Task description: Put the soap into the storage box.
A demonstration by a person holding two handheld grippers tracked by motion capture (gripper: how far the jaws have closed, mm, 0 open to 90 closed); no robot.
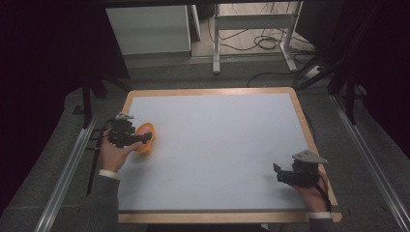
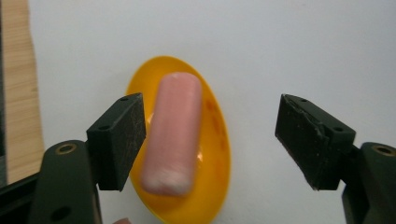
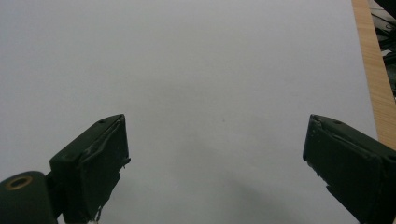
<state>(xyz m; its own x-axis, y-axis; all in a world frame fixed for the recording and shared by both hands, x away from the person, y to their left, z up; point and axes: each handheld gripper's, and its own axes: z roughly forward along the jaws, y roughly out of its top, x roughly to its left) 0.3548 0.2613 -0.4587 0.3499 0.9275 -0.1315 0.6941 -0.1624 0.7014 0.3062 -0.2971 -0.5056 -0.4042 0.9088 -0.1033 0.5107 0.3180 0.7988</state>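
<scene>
A pink sausage (image 2: 172,133) lies lengthwise in a shallow yellow-orange oval dish (image 2: 215,154) on the white tabletop. My left gripper (image 2: 208,116) hovers above them, open, its jaws standing wide. The left pad (image 2: 122,140) is just beside the sausage's edge and the right pad is well clear of the dish. In the high view the left gripper (image 1: 144,138) sits over the orange dish (image 1: 147,128) near the table's left edge. My right gripper (image 1: 277,172) rests low at the front right, open (image 3: 215,140), with bare white surface between its jaws.
The white table (image 1: 217,140) has a wooden rim (image 1: 208,91). Metal rails (image 1: 72,159) run along both sides. Beyond the far edge are desk legs and cables (image 1: 266,41) on the floor.
</scene>
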